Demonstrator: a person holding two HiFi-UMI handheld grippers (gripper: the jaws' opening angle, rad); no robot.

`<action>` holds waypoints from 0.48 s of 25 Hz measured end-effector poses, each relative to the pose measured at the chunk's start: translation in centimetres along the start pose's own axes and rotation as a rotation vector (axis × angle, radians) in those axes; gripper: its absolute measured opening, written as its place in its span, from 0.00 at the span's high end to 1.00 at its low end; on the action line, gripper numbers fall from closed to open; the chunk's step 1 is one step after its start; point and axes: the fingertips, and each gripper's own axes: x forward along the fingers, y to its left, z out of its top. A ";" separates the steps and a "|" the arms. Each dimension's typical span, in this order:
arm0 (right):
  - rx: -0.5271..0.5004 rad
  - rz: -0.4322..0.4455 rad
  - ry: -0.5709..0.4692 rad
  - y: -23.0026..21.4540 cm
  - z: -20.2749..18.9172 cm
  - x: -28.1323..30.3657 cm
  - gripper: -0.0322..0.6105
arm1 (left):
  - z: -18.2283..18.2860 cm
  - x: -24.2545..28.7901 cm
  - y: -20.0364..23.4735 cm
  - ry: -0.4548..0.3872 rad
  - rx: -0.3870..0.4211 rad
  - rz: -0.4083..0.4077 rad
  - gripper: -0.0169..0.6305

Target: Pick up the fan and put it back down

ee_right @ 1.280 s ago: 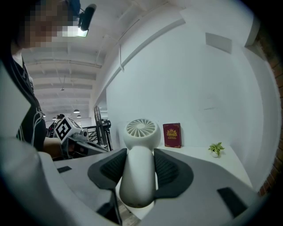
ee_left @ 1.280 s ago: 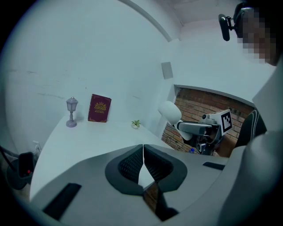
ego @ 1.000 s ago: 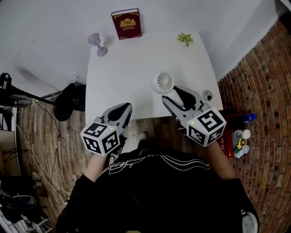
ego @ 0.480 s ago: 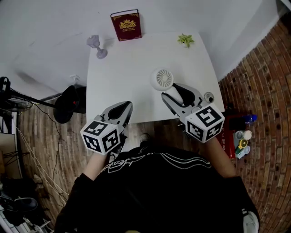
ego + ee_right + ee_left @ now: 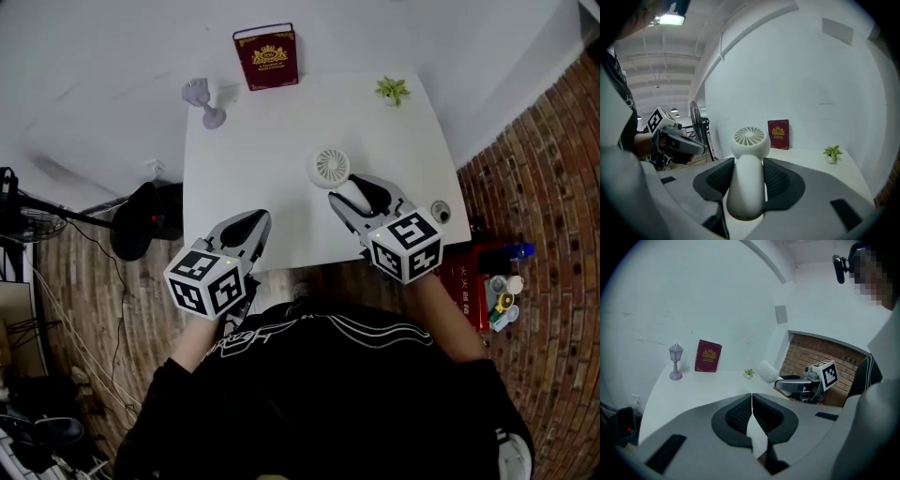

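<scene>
A white hand-held fan [image 5: 331, 167] hangs over the right front part of the white table [image 5: 253, 150], its round head pointing away from me. My right gripper [image 5: 352, 192] is shut on the fan's handle [image 5: 746, 187], with the dark pads pressing it from both sides, and the fan's head [image 5: 750, 138] stands up beyond the jaws. Near the table's front edge, my left gripper [image 5: 251, 221] is shut and holds nothing; its pads [image 5: 740, 414] meet. The left gripper view shows the fan [image 5: 766, 370] and the right gripper [image 5: 788, 383] to its right.
A dark red book [image 5: 267, 56] stands against the wall at the table's back. A small grey lamp [image 5: 204, 101] is back left, a tiny potted plant [image 5: 392, 90] back right. A black floor fan [image 5: 141, 214] stands left of the table, and bottles [image 5: 502, 291] lie on the brick floor to the right.
My right gripper has carried the fan a little leftwards and down toward the table. The left gripper has shifted slightly along the front edge. Both grips are unchanged.
</scene>
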 end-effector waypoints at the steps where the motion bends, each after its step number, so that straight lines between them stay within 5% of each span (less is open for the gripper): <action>1: -0.002 -0.003 0.013 -0.1 -0.4 0.7 0.65 | 0.1 0.0 0.4 0.000 -0.003 0.000 0.92; 12: -0.029 -0.047 0.167 -1.1 -6.0 7.4 0.65 | 0.0 0.3 4.6 0.014 -0.022 0.000 0.92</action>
